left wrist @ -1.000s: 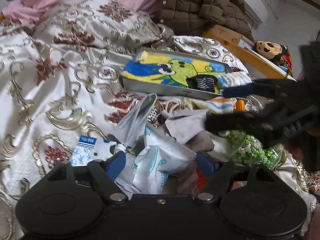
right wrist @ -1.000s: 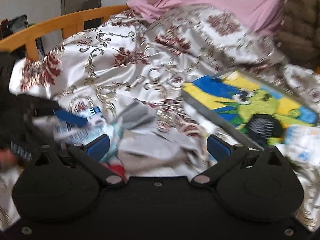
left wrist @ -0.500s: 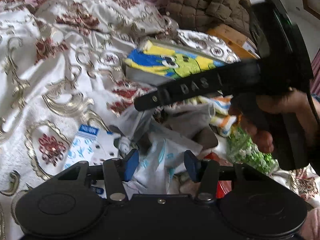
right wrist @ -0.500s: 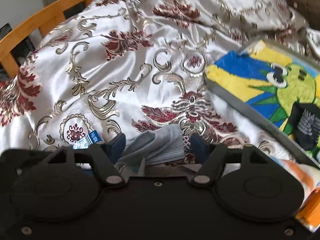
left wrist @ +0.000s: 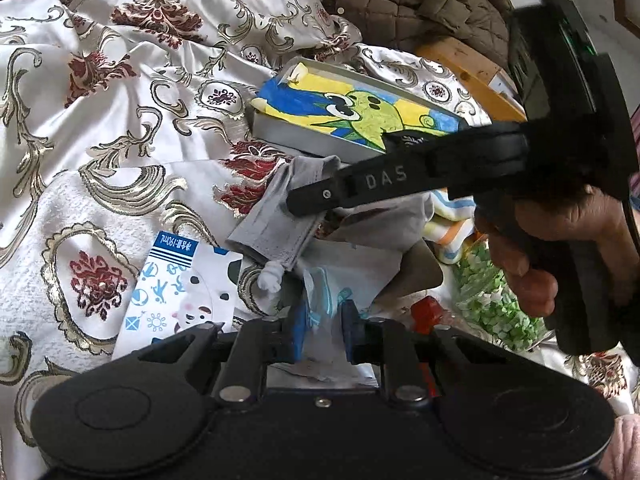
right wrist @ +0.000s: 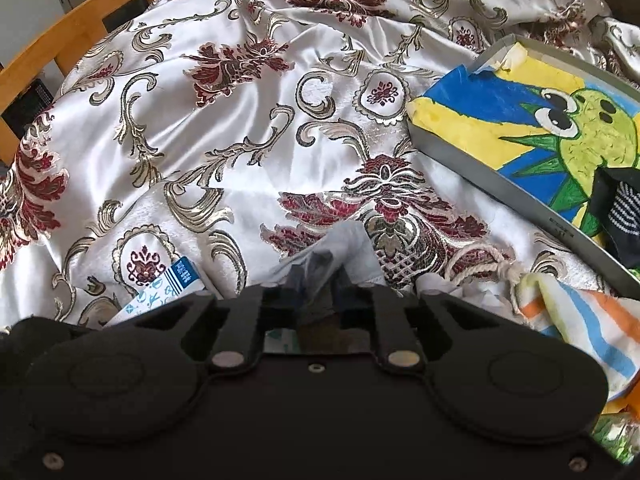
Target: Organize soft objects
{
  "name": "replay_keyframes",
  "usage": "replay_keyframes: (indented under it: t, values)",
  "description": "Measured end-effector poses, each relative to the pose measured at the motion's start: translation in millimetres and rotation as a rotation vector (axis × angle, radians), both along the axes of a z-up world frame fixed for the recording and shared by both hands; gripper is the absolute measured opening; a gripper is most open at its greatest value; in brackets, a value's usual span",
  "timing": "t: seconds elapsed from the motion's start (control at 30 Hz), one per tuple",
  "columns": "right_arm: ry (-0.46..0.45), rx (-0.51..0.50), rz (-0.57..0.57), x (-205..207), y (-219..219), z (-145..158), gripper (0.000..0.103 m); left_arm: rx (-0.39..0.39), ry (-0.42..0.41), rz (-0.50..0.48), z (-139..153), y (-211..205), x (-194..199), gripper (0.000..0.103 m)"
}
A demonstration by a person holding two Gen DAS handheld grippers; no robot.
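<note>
left wrist view: left claw (left wrist: 323, 330) had just been closing, pinching a white pouch (left wrist: 340, 280); right claw (right wrist: 317, 280) had just closed, pinching a grey cloth (right wrist: 340, 242) on the bed (right wrist: 240, 120).

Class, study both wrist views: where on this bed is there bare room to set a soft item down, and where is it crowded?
Free: the patterned bedspread between the wooden bed rail and the grey tray. Crowded: the heap below the tray, with the grey cloth, milk carton and striped towel.
</note>
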State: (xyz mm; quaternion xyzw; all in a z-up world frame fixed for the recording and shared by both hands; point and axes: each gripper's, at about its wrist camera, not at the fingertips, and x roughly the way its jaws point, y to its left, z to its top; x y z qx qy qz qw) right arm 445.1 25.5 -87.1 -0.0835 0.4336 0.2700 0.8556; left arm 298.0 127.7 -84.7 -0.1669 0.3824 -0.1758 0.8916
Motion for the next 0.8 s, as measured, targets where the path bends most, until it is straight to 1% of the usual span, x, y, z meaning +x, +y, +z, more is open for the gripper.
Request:
replay_keyframes:
  t: [0.1,0.13,0.17,0.23,0.33,0.37,0.57,0.67,0.8]
  values:
    - [-0.020,0.007,0.006,-6.9,-2.5,4.2,0.001,0.006,0.003,0.007,2.4,-0.3,-0.2,0.015]
    - [-0.026,0.010,0.007,-8.7,-2.5,4.9,0.001,-0.001,0.007,0.015,3.2,0.5,0.0,0.010]
    - [-0.029,0.012,0.008,-10.0,-3.0,6.4,0.001,-0.014,0.009,0.020,4.0,2.2,0.0,0.008]
    - [-0.053,0.018,0.013,-14.7,-3.7,10.6,0.001,-0.038,0.010,0.035,6.3,6.2,-0.3,0.007]
    - [-0.112,0.021,0.023,-25.0,-4.1,21.7,0.000,-0.075,-0.010,0.051,13.7,12.3,-2.1,0.006]
    - [-0.137,0.023,0.024,-29.5,-4.8,28.3,0.000,-0.082,-0.021,0.055,17.0,14.0,-2.9,0.005]
    - [-0.273,0.082,-0.007,-41.9,-25.2,73.5,0.000,-0.110,-0.090,0.085,33.5,20.8,-8.5,0.004]
    - [-0.325,0.094,-0.024,-40.9,-38.2,95.6,0.000,-0.126,-0.123,0.104,39.9,23.0,-9.9,0.004]
    - [-0.375,0.097,-0.057,-33.6,-59.7,118.8,0.000,-0.115,-0.169,0.120,51.7,19.8,-7.4,0.004]
